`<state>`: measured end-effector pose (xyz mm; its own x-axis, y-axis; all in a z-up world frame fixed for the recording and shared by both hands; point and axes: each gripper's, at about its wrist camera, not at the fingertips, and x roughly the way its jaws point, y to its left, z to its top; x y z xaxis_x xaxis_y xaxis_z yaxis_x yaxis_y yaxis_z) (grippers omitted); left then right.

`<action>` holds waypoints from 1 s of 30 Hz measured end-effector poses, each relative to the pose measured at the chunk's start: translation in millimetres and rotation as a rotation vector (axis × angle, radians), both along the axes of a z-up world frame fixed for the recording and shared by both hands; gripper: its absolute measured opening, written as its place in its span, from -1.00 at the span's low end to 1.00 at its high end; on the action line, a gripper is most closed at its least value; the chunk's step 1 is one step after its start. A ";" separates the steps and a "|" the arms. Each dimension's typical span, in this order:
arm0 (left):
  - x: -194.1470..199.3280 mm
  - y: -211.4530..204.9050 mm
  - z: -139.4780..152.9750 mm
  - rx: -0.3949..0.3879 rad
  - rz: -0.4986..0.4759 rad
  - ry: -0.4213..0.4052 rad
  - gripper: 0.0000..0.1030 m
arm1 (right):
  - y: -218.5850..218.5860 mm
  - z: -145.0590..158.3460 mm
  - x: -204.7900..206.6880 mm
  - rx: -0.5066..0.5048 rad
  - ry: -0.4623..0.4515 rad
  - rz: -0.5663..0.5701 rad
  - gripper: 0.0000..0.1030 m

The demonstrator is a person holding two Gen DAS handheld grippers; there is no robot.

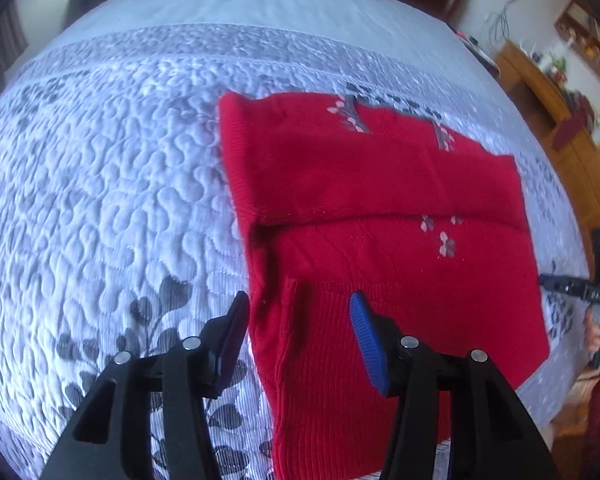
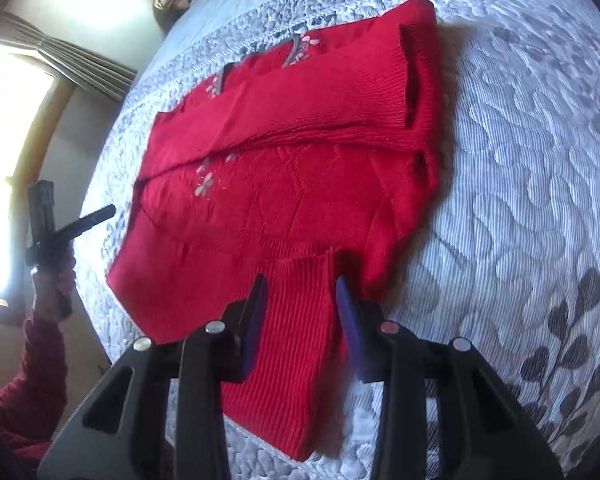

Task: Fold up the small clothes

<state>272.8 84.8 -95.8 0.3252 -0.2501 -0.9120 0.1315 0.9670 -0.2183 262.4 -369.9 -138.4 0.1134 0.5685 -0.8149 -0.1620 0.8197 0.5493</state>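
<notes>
Red knit, one sweater (image 1: pixel 380 208) only, lay flat on the pale quilted bedspread (image 1: pixel 112 168), partly folded. One sleeve (image 1: pixel 372 176) had been laid across the body, its ribbed cuff ending at the garment's edge, and small pink and grey flower motifs showed in a few places on the front. A second ribbed band (image 2: pixel 288 320) stuck out toward the two grippers.

The left gripper (image 1: pixel 298 336) hovered over the sweater's near corner with its two blue-padded fingers parted. One pad was over the bedspread just beside the red edge and the other over the ribbed knit, and neither pinched the cloth.

The right gripper (image 2: pixel 300 320) stood above that ribbed band. Its two fingers were set narrower yet still apart, straddling the ribbing without pressing it, so far as I could see.

Each gripper was held by one hand in a red sleeve (image 2: pixel 40 360). One curtained window (image 2: pixel 4 160) glared at the side, and one wooden cabinet (image 1: pixel 540 92) stood beyond the bed.
</notes>
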 end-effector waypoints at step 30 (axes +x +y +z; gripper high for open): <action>14.0 10.0 37.8 -0.063 0.013 -0.173 -0.92 | -20.0 65.7 10.2 0.093 -0.154 -0.030 -0.93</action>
<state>286.8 94.8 -57.9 0.4792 -0.3000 -0.8249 0.1599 0.9539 -0.2541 272.6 -389.8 -72.7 0.2504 0.6351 -0.7307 -0.2265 0.7722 0.5936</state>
